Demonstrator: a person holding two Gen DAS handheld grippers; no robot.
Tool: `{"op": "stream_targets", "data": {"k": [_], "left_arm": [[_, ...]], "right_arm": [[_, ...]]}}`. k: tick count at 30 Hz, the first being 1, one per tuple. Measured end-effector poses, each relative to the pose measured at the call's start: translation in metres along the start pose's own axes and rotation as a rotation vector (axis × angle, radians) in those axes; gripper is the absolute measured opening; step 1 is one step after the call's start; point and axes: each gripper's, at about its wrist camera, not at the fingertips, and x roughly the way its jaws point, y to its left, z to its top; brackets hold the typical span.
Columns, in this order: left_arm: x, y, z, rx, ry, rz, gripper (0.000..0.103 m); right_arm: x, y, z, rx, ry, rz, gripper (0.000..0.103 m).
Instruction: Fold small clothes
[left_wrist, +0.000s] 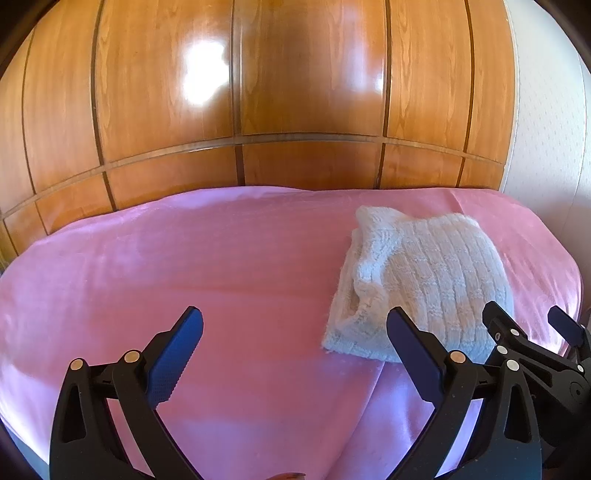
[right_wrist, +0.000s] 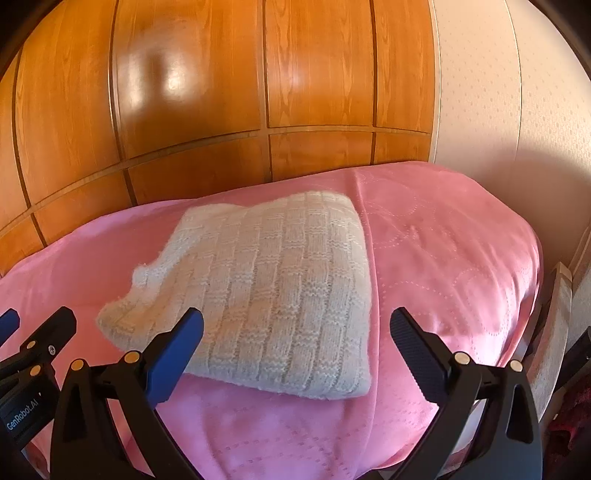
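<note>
Knit (right_wrist: 266, 291) folded, near bed (right_wrist: 443, 258) right edge | left tool (left_wrist: 295, 350), right tool (right_wrist: 295, 350) both open, empty | step: fold looks finished | next: fetch another garment

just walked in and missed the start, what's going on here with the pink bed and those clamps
A person is folding small clothes on a bed with a pink cover, holding a two-finger gripper in each hand. A white knitted garment lies on the cover already folded into a compact rectangle. The left gripper and the right gripper are both open and empty, held just short of the garment, neither touching it. A wooden wardrobe stands behind the bed.
</note>
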Motion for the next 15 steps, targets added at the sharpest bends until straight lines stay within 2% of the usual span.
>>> {"op": "stream_targets", "data": {"k": [15], "left_arm": [[-0.0035, 0.0012, 0.0003, -0.014, 0.001, -0.012, 0.099]], "right_arm": [[-0.0039, 0.0050, -0.0016, -0.013, -0.004, 0.003, 0.101]]}}
